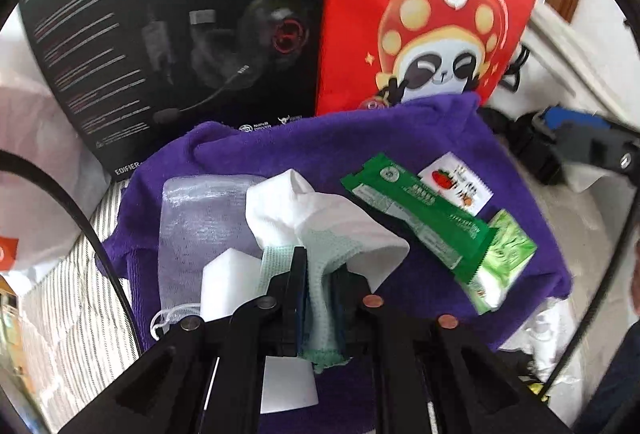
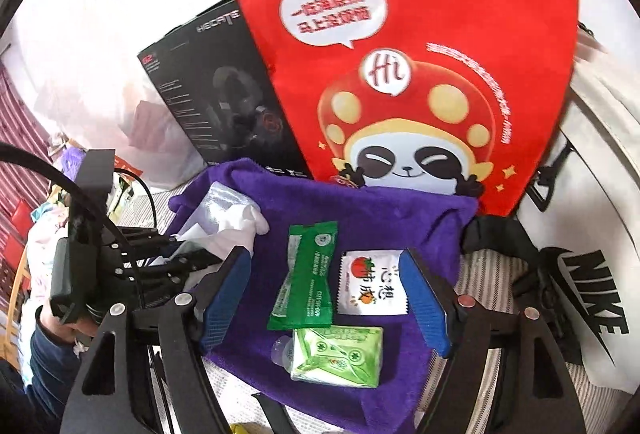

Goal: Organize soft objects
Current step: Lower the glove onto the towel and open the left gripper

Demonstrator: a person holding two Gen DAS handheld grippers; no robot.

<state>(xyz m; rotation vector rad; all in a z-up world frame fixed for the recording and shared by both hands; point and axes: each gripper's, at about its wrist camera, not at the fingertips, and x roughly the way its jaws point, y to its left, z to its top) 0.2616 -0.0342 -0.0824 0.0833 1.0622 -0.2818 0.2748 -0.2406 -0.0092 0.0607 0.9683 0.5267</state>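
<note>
A purple towel (image 1: 328, 154) lies spread over striped bedding (image 1: 80, 298), with a black headset box (image 1: 168, 46) and a red panda-print bag (image 2: 404, 66) propped at its far edge. The left gripper (image 1: 316, 266) is clamped on a white sock with a green toe (image 1: 320, 230), pinched between its jaws just above the towel; a white foam block (image 1: 228, 282) sits just left of its fingers, and a clear mesh pouch (image 1: 196, 218) lies beyond. The right gripper (image 2: 328, 298) hangs wide open, empty, above three packets: a long green sachet (image 2: 308, 278) and a white tomato-print sachet (image 2: 374, 284) between its fingers, and a light green tissue pack (image 2: 340, 358) nearer the wrist.
</note>
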